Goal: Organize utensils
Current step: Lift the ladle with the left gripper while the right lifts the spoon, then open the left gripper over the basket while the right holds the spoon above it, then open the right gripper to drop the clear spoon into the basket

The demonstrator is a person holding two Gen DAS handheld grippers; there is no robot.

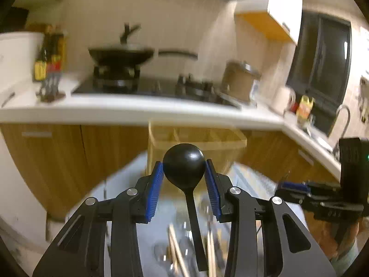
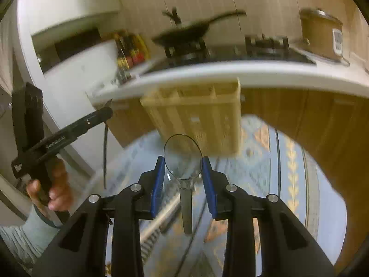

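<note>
My left gripper (image 1: 183,162) is shut on the round bowl of a black spoon (image 1: 184,170), whose handle hangs down toward me. My right gripper (image 2: 183,159) is shut on the bowl of a shiny metal spoon (image 2: 186,207), its handle also hanging down. Just beyond both grippers stands a beige utensil holder (image 1: 207,138) (image 2: 196,110) with several compartments. The right gripper (image 1: 290,188) shows at the right of the left wrist view. In the right wrist view, the left gripper (image 2: 108,113) is at the left with the black spoon's handle (image 2: 105,152) dangling, held by a hand (image 2: 55,194).
Loose chopsticks and spoons (image 1: 180,254) lie blurred on the glass table (image 2: 276,161) below, over a patterned rug. Behind the holder runs a white kitchen counter (image 1: 138,110) with a wok (image 1: 120,55) on the stove, sauce bottles (image 1: 48,64), a cooker (image 1: 239,80) and a sink tap (image 1: 343,115).
</note>
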